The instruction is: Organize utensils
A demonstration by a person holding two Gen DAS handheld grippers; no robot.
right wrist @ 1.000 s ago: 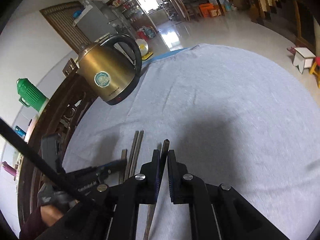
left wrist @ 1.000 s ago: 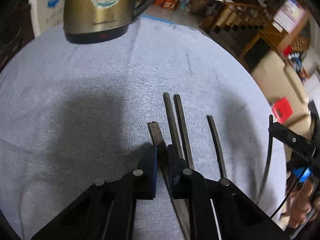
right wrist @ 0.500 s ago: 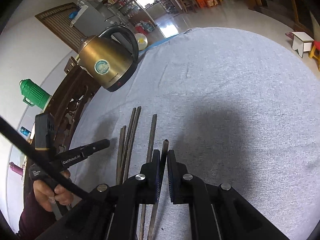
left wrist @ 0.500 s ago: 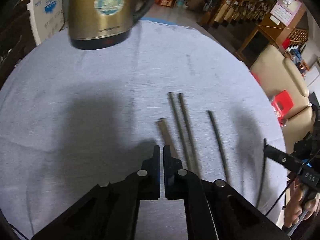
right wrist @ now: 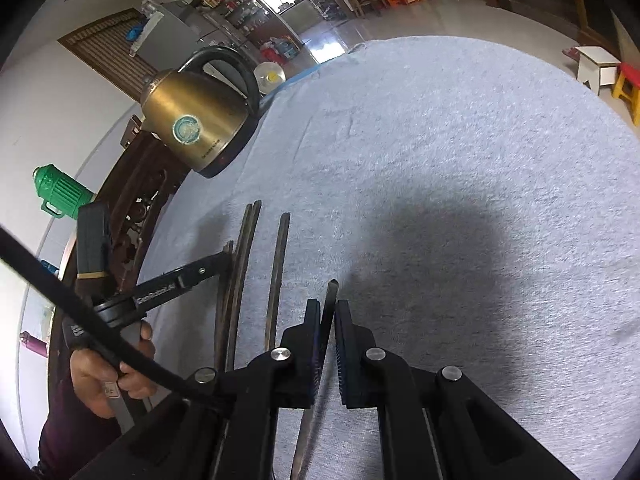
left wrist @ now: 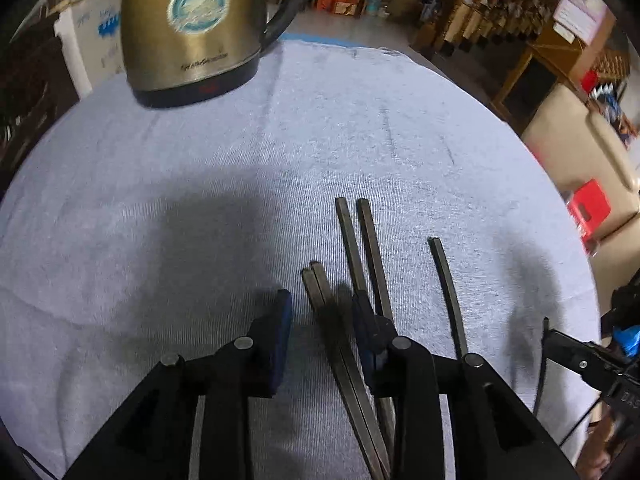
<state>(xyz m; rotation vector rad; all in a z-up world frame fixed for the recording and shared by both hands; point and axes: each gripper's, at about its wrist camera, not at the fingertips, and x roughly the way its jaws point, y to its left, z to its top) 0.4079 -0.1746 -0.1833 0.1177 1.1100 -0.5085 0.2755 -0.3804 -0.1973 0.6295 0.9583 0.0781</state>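
Several dark chopsticks lie side by side on the grey cloth. My left gripper (left wrist: 322,306) is open, its fingers on either side of a near pair of chopsticks (left wrist: 320,284). A longer pair (left wrist: 360,240) and a single chopstick (left wrist: 444,276) lie to the right. My right gripper (right wrist: 327,312) is shut on a single chopstick (right wrist: 331,294), its tip pointing forward just above the cloth. In the right wrist view the left gripper (right wrist: 224,262) reaches in from the left beside the pairs (right wrist: 244,248) and the single stick (right wrist: 280,256).
A brass electric kettle (left wrist: 192,28) stands at the far edge of the round table (left wrist: 160,168); it also shows in the right wrist view (right wrist: 192,120). A carved wooden chair (right wrist: 136,208) stands at the table's left edge.
My left gripper has opened and moved forward so its fingers straddle the near pair of chopsticks. My right gripper still holds its chopstick, with little movement.
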